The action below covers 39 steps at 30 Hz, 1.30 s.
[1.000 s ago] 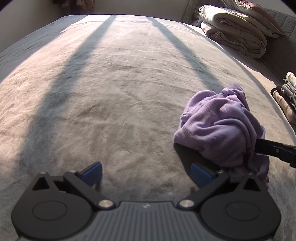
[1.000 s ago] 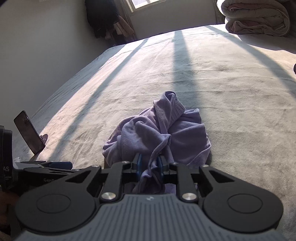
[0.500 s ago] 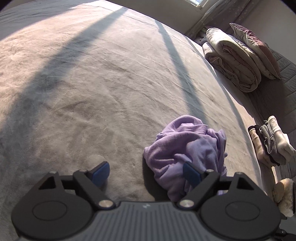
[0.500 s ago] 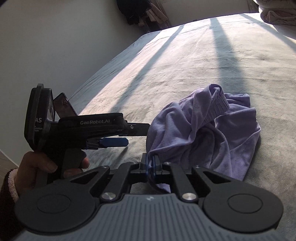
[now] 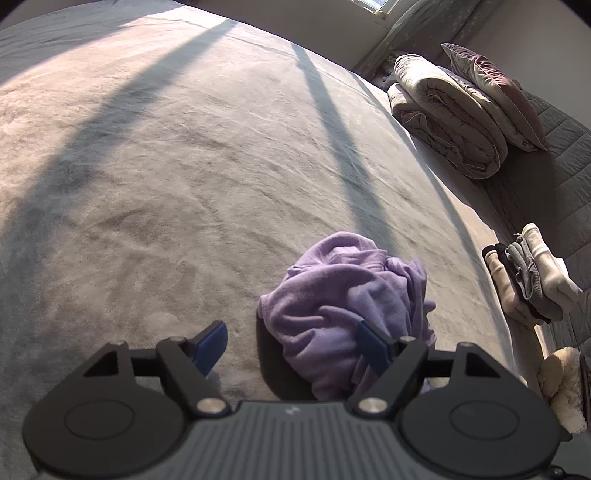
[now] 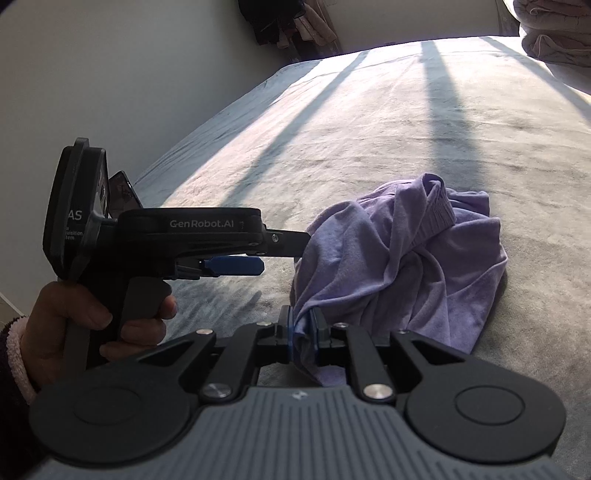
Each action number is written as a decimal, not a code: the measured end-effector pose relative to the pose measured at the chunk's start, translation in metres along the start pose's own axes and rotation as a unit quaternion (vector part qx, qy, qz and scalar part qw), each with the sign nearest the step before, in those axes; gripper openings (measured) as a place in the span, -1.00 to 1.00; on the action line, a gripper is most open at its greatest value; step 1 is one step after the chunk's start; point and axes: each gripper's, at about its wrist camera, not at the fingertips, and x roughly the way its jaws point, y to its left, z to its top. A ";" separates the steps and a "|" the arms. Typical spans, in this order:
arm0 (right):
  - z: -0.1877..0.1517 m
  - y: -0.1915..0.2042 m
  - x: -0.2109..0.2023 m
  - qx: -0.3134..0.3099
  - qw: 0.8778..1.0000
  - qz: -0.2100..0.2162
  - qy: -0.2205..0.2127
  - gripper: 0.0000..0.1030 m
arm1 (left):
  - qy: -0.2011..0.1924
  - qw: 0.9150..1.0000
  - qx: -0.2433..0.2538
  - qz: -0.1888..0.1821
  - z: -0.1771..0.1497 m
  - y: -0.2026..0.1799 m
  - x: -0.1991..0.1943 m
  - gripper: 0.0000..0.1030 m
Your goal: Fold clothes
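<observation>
A crumpled lilac garment (image 5: 347,295) lies in a heap on the grey bed cover (image 5: 184,166). My left gripper (image 5: 291,345) is open, its blue pads (image 5: 210,345) spread wide at the near edge of the heap; the right pad overlaps the cloth. In the right wrist view the same lilac garment (image 6: 406,258) sits just ahead, and my right gripper (image 6: 302,328) is shut on a bunched fold of it. The left gripper (image 6: 258,254) shows there from the side, held in a hand (image 6: 92,317), its upper finger reaching the cloth's left edge.
A rolled quilt (image 5: 447,114) and a pillow (image 5: 495,92) lie at the bed's far right. Folded clothes (image 5: 528,277) are stacked at the right edge, with a fluffy item (image 5: 561,387) below them. Dark clothes (image 6: 280,18) hang by the far wall.
The left gripper has swung over to the garment, which now sits between its open fingers. The right gripper stays shut on the cloth and has drawn a fold toward itself.
</observation>
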 end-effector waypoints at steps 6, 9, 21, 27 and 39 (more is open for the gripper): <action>0.002 -0.006 -0.012 0.010 1.000 -0.017 -0.024 -0.12 | -0.006 1.000 0.005 -0.012 -0.001 -0.008 -0.001 0.37; 0.003 -0.010 -0.015 0.016 0.999 -0.024 -0.031 -0.12 | -0.008 1.000 0.008 -0.020 -0.002 -0.012 -0.001 0.36; 0.006 -0.032 -0.017 0.050 0.996 -0.069 -0.041 -0.12 | 0.002 0.998 0.038 -0.043 -0.008 -0.032 0.007 -0.31; 0.009 -0.046 -0.015 0.079 0.993 -0.080 -0.047 -0.12 | 0.005 0.996 0.078 -0.045 -0.019 -0.032 -0.004 -0.79; 0.009 -0.038 -0.006 0.097 0.994 -0.022 -0.053 -0.12 | 0.047 0.985 0.151 -0.061 -0.057 -0.016 -0.036 -0.95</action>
